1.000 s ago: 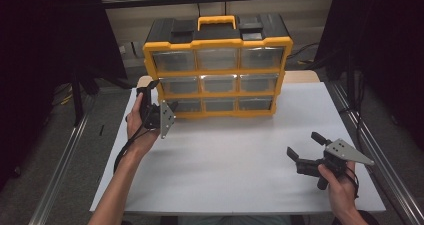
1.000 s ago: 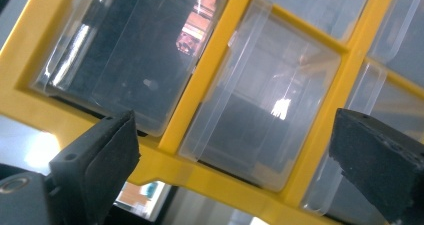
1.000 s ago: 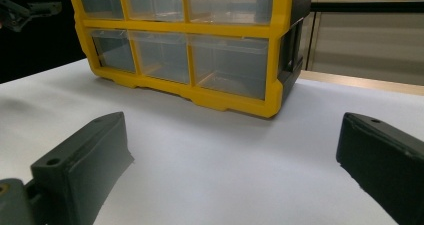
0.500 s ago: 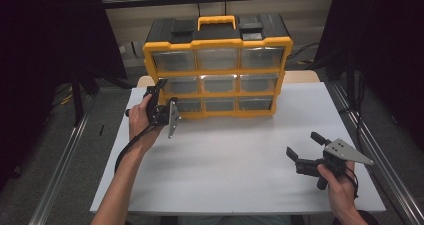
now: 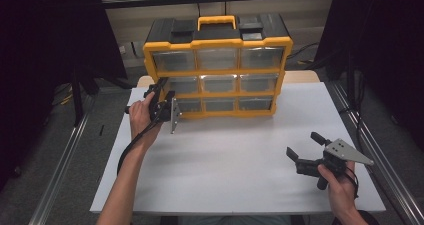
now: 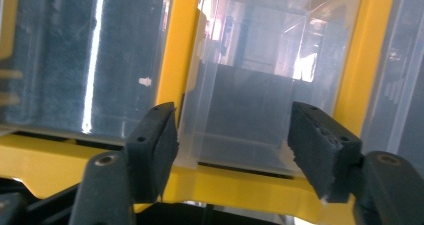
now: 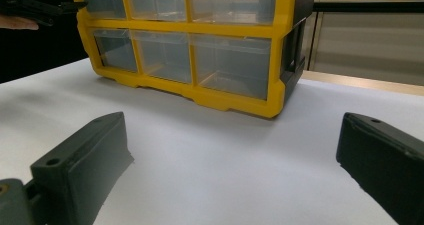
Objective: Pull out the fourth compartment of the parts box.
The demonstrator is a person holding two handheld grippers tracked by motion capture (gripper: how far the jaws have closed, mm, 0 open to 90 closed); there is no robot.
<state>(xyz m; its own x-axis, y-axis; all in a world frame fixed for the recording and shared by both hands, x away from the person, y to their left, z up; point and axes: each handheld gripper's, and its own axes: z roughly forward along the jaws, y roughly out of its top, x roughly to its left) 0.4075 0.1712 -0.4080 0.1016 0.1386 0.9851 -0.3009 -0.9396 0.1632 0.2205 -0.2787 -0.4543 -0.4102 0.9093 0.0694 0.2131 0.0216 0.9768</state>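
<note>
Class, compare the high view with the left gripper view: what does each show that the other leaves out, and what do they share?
High view alone: the white table, the cabinet's orange handle, the right gripper open above the table. Left gripper view alone: a close look at one clear drawer, with the left gripper around its front, jaws just closing, pads not yet pressing. Shared: the yellow drawer cabinet and the left gripper at it.

The high view looks down and forward over the surface [image 5: 240,155]. 2 gripper views sit low: one pressed against the drawer cabinet [image 6: 185,65], one farther back; all 3 share it.
</note>
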